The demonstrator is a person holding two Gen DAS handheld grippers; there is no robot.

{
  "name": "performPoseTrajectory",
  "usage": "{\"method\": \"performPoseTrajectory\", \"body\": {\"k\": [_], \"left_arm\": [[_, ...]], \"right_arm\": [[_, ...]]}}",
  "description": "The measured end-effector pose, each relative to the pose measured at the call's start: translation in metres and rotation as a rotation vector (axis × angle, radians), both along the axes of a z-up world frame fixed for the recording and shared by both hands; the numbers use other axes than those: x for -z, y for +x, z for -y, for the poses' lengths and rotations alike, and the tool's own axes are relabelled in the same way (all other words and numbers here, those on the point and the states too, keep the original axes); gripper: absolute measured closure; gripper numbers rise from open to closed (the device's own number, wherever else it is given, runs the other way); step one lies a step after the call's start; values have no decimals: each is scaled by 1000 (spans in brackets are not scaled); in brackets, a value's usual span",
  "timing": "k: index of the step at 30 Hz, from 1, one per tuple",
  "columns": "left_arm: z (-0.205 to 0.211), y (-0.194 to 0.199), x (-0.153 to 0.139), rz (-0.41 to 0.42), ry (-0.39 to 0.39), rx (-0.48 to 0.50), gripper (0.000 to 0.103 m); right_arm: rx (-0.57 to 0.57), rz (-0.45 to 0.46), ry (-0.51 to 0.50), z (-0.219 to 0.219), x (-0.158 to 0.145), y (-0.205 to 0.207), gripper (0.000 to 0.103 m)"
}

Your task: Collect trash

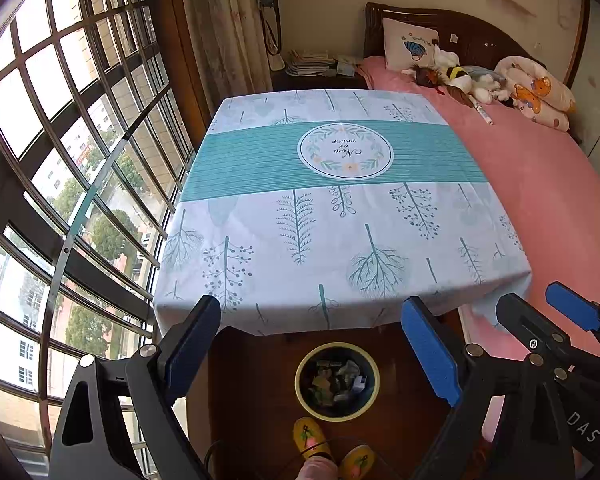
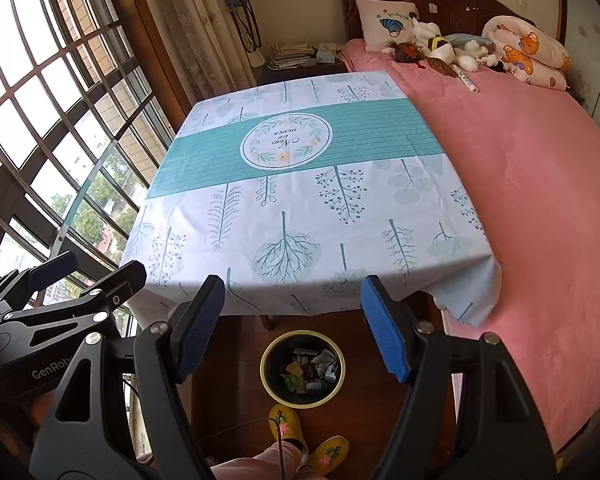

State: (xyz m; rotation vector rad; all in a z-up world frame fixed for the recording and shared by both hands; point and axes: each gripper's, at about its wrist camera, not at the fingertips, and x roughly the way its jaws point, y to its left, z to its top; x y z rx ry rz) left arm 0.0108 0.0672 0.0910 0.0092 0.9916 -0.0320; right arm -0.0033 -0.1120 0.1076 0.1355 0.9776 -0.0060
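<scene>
A round bin with a yellow rim (image 1: 337,381) (image 2: 302,368) stands on the dark wooden floor below the table's near edge, holding several crumpled scraps of trash (image 1: 340,380) (image 2: 312,368). My left gripper (image 1: 312,348) hovers above it, open, nothing between its blue pads. My right gripper (image 2: 292,328) is also open and empty, held just to the right of the left one; its fingers (image 1: 572,312) show at the right edge of the left wrist view. The table (image 1: 320,220) (image 2: 300,184) wears a white and teal leaf-print cloth with nothing on it.
A bed with a pink sheet (image 1: 548,184) (image 2: 520,184) touches the table's right side, with pillows and soft toys (image 1: 460,80) at its head. A barred window (image 1: 60,160) fills the left. A person's feet in yellow slippers (image 1: 312,440) (image 2: 288,424) stand by the bin.
</scene>
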Motion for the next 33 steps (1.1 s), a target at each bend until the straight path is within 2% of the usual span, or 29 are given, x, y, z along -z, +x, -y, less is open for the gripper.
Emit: {"method": "performPoseTrajectory", "body": {"k": [33], "left_arm": [[-17,-18,12,-32,12,10,12]], "right_arm": [[-9,-29,15,-12,24,-15,35]]}}
